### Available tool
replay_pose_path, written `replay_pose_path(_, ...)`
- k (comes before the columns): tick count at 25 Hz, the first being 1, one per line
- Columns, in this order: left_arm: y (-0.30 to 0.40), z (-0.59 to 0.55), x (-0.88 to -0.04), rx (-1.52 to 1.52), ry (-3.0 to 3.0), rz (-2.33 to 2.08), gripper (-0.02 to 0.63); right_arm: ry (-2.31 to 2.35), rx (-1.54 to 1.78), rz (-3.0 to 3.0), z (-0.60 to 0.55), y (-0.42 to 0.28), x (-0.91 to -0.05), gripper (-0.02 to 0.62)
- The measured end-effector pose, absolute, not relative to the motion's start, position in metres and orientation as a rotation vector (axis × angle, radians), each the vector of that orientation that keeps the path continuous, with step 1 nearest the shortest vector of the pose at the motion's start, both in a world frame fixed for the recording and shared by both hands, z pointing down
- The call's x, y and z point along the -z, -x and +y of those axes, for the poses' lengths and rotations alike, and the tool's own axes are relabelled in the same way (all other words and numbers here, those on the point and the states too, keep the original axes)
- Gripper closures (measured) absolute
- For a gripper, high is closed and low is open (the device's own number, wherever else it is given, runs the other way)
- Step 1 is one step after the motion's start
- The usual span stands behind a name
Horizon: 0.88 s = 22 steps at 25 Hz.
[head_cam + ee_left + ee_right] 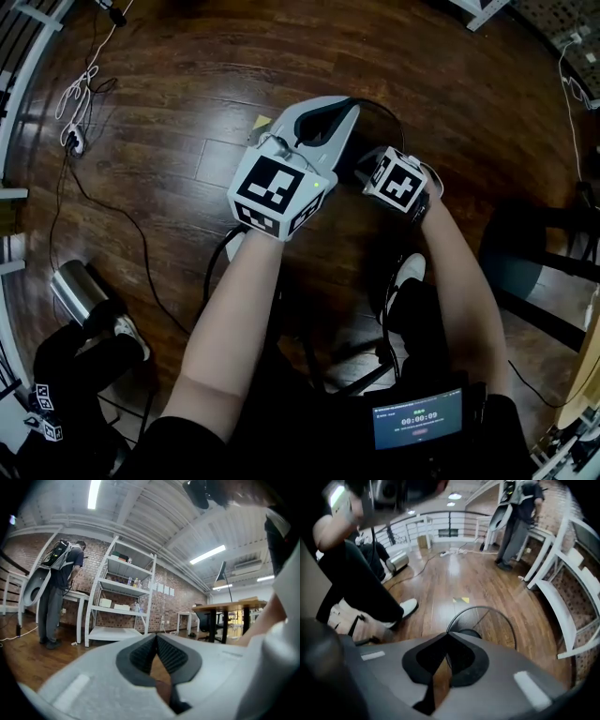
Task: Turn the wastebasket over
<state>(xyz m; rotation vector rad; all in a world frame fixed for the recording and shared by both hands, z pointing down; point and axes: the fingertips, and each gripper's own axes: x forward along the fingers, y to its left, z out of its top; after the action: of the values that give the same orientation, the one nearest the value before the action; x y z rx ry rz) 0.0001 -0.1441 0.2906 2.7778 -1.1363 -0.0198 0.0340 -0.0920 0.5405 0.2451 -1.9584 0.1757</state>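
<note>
The wastebasket [487, 607] is a black wire basket over the dark wooden floor; in the right gripper view I see its round rim and dark base from above. My right gripper [449, 635] points steeply down with its jaws shut on the near part of that thin rim. In the head view only its marker cube [398, 183] shows, and a thin arc of the rim [386, 112] curves beyond it. My left gripper [339, 105] is held up to the left of the basket, pointing level across the room, shut [156, 636] with nothing between its pads.
A silver cylinder [75, 286] lies on the floor at the left, with a power strip and cables [73, 141] beyond it. My shoe [408, 272] is just behind the basket. White shelving [562, 606] stands to the right. A person with a backpack [58, 592] stands by a white table.
</note>
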Motion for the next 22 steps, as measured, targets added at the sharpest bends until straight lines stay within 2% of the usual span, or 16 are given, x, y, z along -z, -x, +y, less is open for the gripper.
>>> replay_pose_path(12,-0.025,-0.130,-0.296,-0.053,-2.787,-1.091,0.603,-1.141,-0.218,-2.851,-0.105,-0.076,-0.266,0.586)
replay_pose_path(17,-0.045,-0.118,-0.291,-0.064,-2.844,-1.026,0.603,-1.175,-0.108,-2.929,-0.089,-0.082,-0.263,0.586)
replay_pose_path(22,-0.052,-0.118,-0.285,-0.040,-2.844,-1.007,0.603,-1.154,-0.150,-2.951,-0.107,-0.084,-0.276,0.586)
